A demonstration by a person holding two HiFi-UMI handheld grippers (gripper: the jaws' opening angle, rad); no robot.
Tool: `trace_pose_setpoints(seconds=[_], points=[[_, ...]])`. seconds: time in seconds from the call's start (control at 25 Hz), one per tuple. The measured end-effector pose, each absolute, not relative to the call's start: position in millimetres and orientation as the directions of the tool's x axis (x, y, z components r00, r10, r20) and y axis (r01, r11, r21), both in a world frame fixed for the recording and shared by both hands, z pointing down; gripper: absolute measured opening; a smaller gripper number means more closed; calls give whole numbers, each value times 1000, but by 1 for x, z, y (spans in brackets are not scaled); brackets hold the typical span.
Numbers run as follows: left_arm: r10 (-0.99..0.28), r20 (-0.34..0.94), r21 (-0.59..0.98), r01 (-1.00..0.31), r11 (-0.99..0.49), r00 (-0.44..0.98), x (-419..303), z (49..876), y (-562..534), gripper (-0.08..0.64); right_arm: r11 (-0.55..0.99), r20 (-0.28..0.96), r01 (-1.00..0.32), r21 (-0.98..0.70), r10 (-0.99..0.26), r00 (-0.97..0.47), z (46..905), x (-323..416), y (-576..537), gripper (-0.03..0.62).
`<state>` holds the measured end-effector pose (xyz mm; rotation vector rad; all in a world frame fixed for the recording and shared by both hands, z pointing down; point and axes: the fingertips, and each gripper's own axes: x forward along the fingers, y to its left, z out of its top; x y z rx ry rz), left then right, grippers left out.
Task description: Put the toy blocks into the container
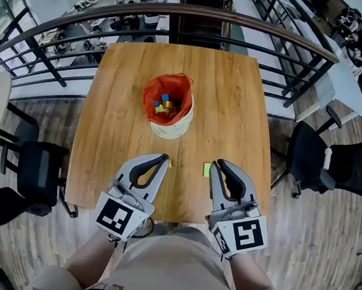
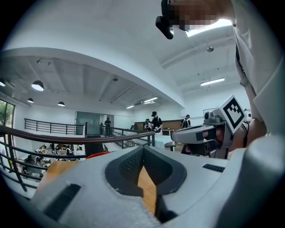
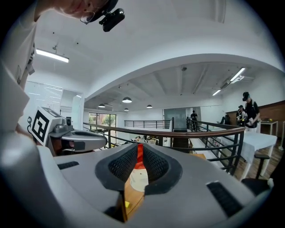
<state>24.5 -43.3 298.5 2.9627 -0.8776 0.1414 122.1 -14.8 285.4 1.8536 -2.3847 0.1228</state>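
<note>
A white container (image 1: 168,122) with a red liner stands mid-table, with several coloured toy blocks (image 1: 163,104) inside. A yellow-green block (image 1: 206,170) lies on the wooden table (image 1: 119,122), just left of my right gripper's tip. A sliver of yellow block (image 1: 169,164) shows beside my left gripper's tip. My left gripper (image 1: 163,158) and right gripper (image 1: 217,164) hover side by side over the near table edge, both shut and empty. In the right gripper view the container (image 3: 138,177) and a yellow block (image 3: 127,204) show past the right gripper (image 3: 139,147). The left gripper (image 2: 142,150) shows only table between its jaws.
A curved railing (image 1: 181,10) runs behind the table, over a drop to a lower floor. Black office chairs stand at the left (image 1: 38,172) and right (image 1: 322,162) of the table. Several people (image 2: 153,121) stand far off by the railing.
</note>
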Motion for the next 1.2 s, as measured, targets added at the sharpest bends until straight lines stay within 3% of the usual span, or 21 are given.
trace_pose_setpoints(seconds=[0.12, 0.36, 1.2], points=[[-526, 112, 24, -531, -847, 843, 34, 309, -50, 12, 227, 168, -974, -2, -960, -224, 295, 129, -20, 44], [-498, 134, 10, -504, -864, 856, 55, 337, -68, 12, 186, 265, -983, -2, -947, -180, 336, 144, -34, 133], [-412, 364, 119, -480, -869, 835, 88, 481, -93, 12, 27, 588, -996, -80, -806, -69, 551, 184, -57, 158]])
